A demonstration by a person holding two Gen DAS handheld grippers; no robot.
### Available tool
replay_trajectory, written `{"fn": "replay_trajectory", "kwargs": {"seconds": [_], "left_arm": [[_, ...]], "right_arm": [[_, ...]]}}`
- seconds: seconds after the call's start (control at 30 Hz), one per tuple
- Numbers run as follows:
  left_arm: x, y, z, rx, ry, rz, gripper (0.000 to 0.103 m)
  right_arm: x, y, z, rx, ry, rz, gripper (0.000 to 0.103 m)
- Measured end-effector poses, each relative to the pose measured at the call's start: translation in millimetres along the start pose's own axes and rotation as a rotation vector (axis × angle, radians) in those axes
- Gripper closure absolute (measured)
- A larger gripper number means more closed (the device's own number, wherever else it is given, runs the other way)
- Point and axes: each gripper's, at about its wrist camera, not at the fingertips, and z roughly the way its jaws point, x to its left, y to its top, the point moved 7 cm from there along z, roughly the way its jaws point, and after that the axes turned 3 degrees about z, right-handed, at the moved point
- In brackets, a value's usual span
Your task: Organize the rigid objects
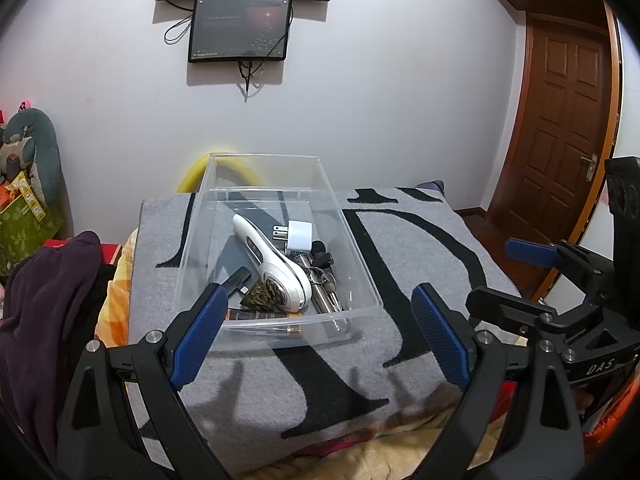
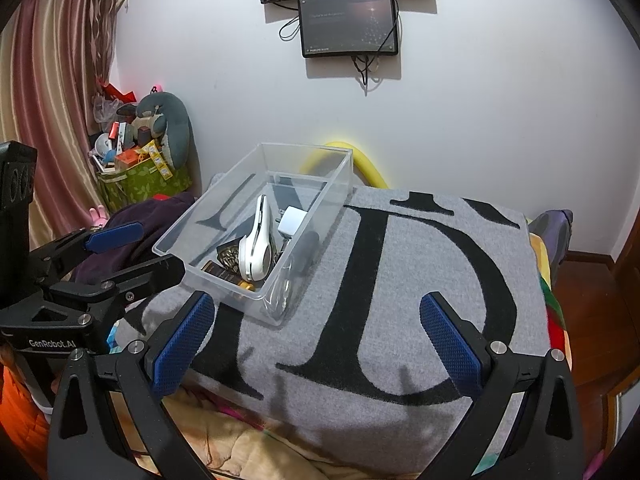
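A clear bin (image 1: 276, 248) sits on a grey blanket (image 1: 420, 280) with big black letters, toward the blanket's far-left part; in the right wrist view the bin (image 2: 256, 224) lies at 11 o'clock from the middle. Its far end overhangs the blanket's back edge, close to a yellow tube (image 1: 192, 176) and the white wall.

Inside the bin, all gathered at the near half: a white shaver (image 1: 276, 264) lying lengthwise, a white plug (image 1: 298, 234) just beside it at 1 o'clock, a bunch of keys (image 1: 320, 268) along the right wall, a dark flat stick (image 1: 236, 278) at 8 o'clock, a small patterned cone (image 1: 260, 300) touching the shaver's head, and a brown tube (image 1: 264, 320) against the near wall. The bin's far half is bare floor.

The left gripper (image 1: 320, 328) hangs just short of the bin's near rim, fingers spread wide, holding nothing; its left pad (image 1: 198, 336) overlaps the bin's near-left corner in the view. The right gripper (image 2: 316, 344) hovers over the blanket, its fingers likewise wide apart and empty, with the bin at its 11 o'clock.

Open blanket stretches to the bin's right, out to the right edge and the near edge. On the left a purple cloth (image 1: 44, 312) crowds the blanket's side. A wooden door (image 1: 568, 128) stands at 2 o'clock.
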Motion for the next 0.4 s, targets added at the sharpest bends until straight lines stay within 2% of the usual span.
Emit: {"fn": "replay_trajectory", "kwargs": {"seconds": [0.4], "left_arm": [[1.0,-1.3,1.4,0.008,-0.007,-0.012,0.009]], "right_arm": [[0.1,0.3,-0.7,-0.001,0.003,0.012,0.0]]}}
